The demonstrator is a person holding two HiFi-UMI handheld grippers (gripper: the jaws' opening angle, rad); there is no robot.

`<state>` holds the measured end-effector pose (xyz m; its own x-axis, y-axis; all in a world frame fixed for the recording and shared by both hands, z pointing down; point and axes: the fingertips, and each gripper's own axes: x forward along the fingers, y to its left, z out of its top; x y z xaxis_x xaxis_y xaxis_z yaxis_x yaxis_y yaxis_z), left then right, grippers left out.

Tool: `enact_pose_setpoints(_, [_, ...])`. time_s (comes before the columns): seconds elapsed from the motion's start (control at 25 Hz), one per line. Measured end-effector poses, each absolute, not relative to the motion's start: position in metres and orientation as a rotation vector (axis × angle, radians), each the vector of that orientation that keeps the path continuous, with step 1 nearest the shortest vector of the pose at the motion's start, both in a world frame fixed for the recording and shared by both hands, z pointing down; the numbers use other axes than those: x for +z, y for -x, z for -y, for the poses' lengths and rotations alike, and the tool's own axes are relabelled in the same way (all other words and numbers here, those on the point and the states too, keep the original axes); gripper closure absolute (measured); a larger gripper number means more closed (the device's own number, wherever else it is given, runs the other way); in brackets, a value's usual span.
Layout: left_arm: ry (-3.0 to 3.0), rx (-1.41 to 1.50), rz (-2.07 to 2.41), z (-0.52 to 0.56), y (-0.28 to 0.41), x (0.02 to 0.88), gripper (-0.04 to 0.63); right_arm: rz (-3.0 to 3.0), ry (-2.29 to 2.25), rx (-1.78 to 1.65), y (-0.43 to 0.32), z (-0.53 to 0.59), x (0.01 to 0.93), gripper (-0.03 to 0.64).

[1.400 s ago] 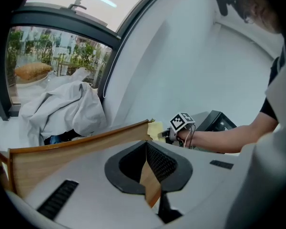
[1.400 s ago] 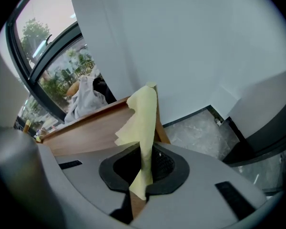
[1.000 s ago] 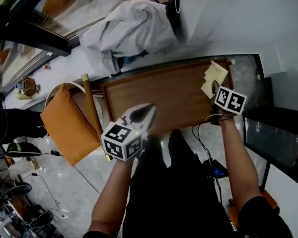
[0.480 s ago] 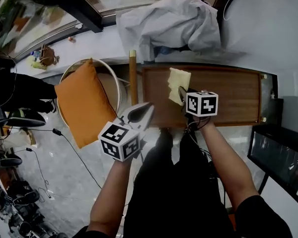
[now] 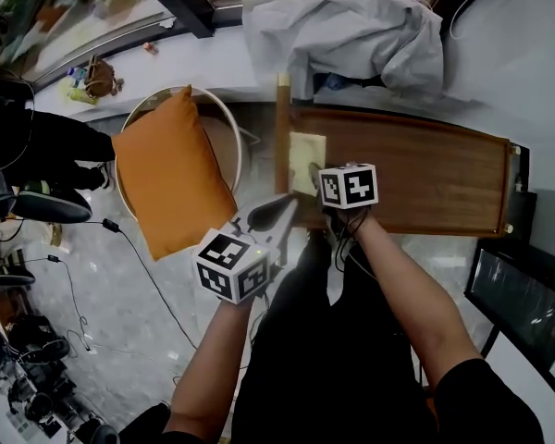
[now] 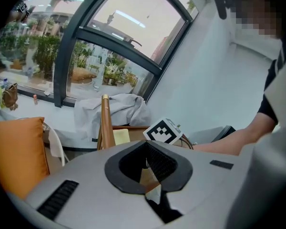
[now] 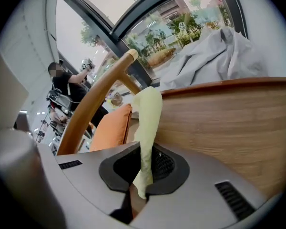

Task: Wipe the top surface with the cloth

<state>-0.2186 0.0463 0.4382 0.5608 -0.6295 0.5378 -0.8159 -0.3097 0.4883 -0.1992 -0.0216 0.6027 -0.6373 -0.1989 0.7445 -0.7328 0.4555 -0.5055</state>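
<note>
A long brown wooden table top (image 5: 425,178) lies across the head view. A pale yellow cloth (image 5: 305,160) lies on its left end, with my right gripper (image 5: 316,176) shut on it. In the right gripper view the cloth (image 7: 150,116) rises out of the shut right gripper (image 7: 140,187) and drapes forward onto the wood (image 7: 229,123). My left gripper (image 5: 270,211) hovers off the table's near left corner, shut and holding nothing. The left gripper view shows the left gripper (image 6: 152,187) shut, and beyond it the cloth (image 6: 121,136) and the right gripper's marker cube (image 6: 163,131).
An orange cushion (image 5: 171,188) rests on a round white chair (image 5: 224,123) left of the table. An upright wooden post (image 5: 282,128) stands at the table's left end. A heap of pale grey fabric (image 5: 351,35) lies behind it. A dark cabinet (image 5: 527,294) is at right; cables (image 5: 120,239) trail on the floor.
My right gripper has dragged the cloth along the top from the right end to the left end. The left gripper has stayed near the table's near left corner.
</note>
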Motion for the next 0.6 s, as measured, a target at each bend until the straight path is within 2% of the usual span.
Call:
enact_pose_setpoints(0.28, [-2.052,0.323,1.132,-0.047,0.203,0.44,0.584,2.011,-0.833,1.101,0.164,0.023,0.622,0.584])
enact_pose_setpoints(0.6, [-2.093,0.33,1.071,-0.028,0.152,0.437,0.584,1.948,-0.905,1.106,0.101,0.034,0.628,0.584])
